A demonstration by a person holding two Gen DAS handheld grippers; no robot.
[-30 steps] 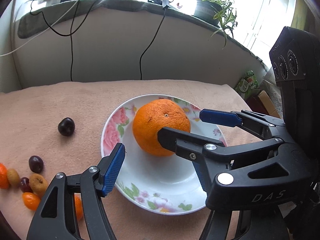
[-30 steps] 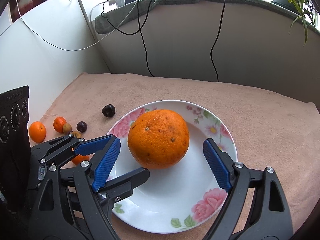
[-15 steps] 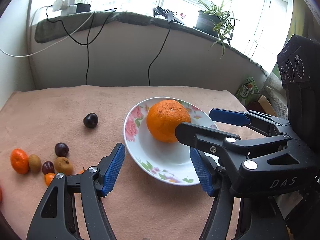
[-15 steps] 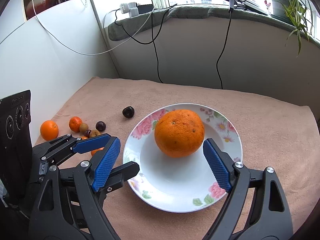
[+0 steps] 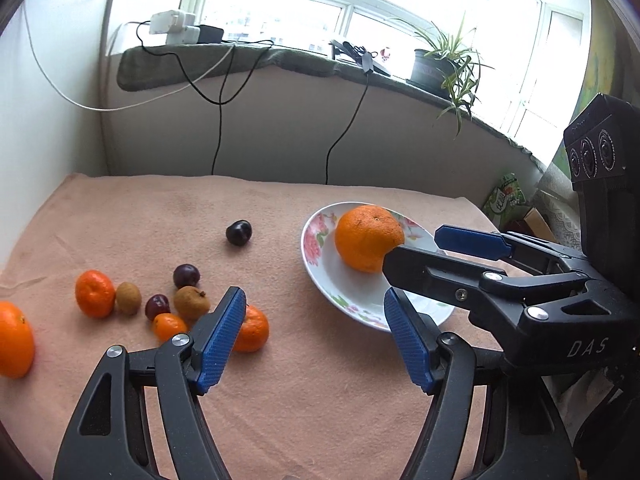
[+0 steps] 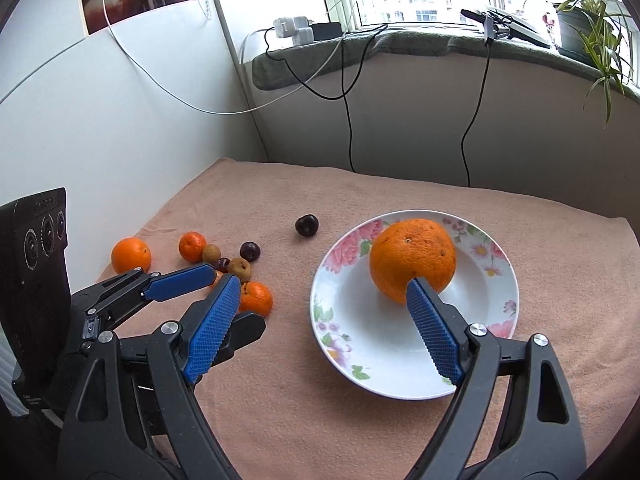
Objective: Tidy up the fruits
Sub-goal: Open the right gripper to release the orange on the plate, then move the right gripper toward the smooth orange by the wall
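Note:
A large orange (image 5: 368, 237) (image 6: 413, 257) rests in a white floral plate (image 5: 320, 264) (image 6: 340, 320) on the pink cloth. My left gripper (image 5: 316, 340) is open and empty, above the cloth left of the plate. My right gripper (image 6: 328, 332) is open and empty, above the plate's near left rim; it also shows in the left wrist view (image 5: 436, 248). Left of the plate lie small fruits: mandarins (image 5: 95, 293) (image 5: 250, 329) (image 6: 256, 298), an orange (image 6: 131, 255), brown longans (image 5: 192, 303), dark plums (image 5: 186, 275), and one dark plum apart (image 5: 239, 232) (image 6: 307, 225).
A white wall (image 6: 120, 120) borders the cloth on the left. A low wall with hanging black cables (image 5: 218, 132) stands at the back under a sill with a potted plant (image 5: 440, 68). Boxes (image 5: 508, 204) sit past the right edge.
Both grippers have drawn back from the plate and risen; the orange stays in the plate. The left gripper has swung left, bringing the small fruits into view.

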